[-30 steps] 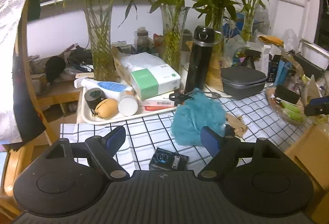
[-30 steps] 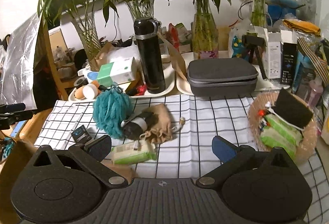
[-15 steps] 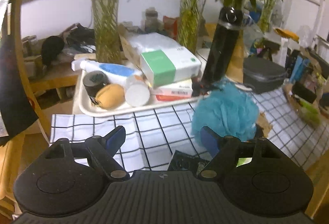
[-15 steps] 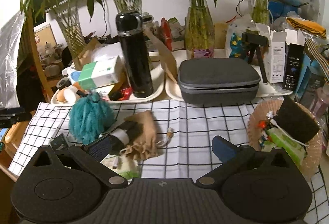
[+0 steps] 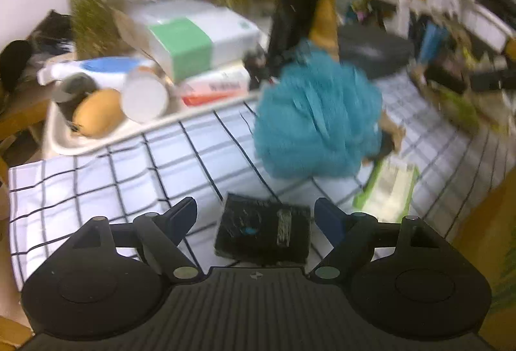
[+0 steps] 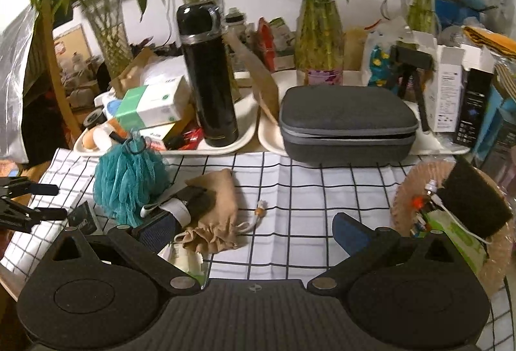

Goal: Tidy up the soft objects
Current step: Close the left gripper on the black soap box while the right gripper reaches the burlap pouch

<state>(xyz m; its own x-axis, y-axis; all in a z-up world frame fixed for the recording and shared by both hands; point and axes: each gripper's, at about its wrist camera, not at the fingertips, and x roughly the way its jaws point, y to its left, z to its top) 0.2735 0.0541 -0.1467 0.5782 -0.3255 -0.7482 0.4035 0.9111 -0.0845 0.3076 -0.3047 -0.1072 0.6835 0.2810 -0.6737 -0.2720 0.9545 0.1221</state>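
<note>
Downward, both grippers' fingers apart.

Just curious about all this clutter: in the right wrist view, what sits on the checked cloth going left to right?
Teal bath pouf → tan drawstring pouch → woven basket holding a black sponge.

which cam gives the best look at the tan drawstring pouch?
Right wrist view. The tan drawstring pouch lies sharp and nearly whole on the checked cloth, beside the teal mesh bath pouf. In the left wrist view, which is motion-blurred, only a tan sliver peeks out behind the pouf.
</note>
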